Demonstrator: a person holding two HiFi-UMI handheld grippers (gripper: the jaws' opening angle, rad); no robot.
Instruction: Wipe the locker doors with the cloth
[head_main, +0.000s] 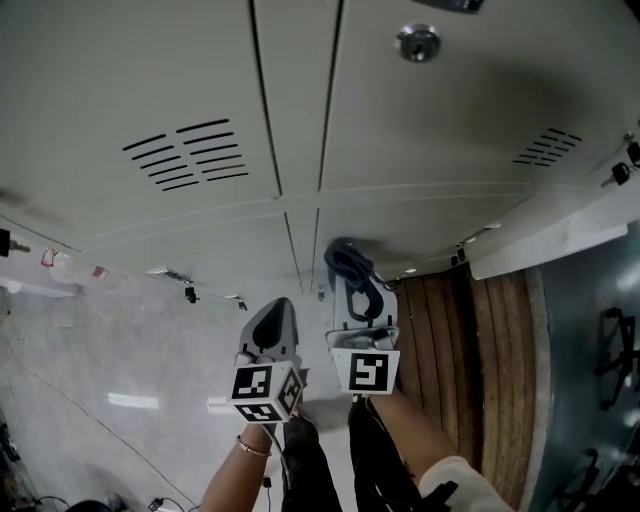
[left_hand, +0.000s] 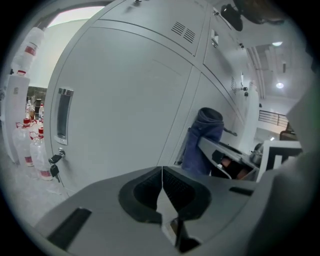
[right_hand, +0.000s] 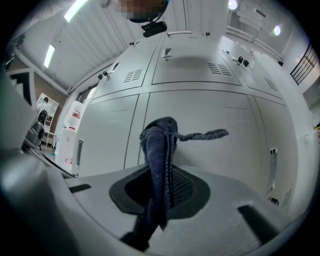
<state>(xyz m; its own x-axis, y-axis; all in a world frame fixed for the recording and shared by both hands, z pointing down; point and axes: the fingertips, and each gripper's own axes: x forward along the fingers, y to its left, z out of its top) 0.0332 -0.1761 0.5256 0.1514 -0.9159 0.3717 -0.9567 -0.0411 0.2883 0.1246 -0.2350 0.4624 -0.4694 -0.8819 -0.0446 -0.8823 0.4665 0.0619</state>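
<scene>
Cloth (head_main: 347, 262) between the jaws of the right gripper (head_main: 352, 285), before the locker doors (head_main: 200, 90). Left gripper (head_main: 279, 308) just beside, left. Bottles (left_hand: 37, 152) on the floor, far left.

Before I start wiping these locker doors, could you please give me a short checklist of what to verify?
1. Cloth clamped in right gripper: ok, jaws shut on it.
2. Cloth spread for wiping: not ok, it is bunched, with one strand sticking out sideways.
3. Cloth touching the locker door: cannot tell.
4. Left gripper out of the way: ok, shut, empty, beside the right one.
5. Keys hanging from a lock left of the cloth: ok, apart from it.
</scene>
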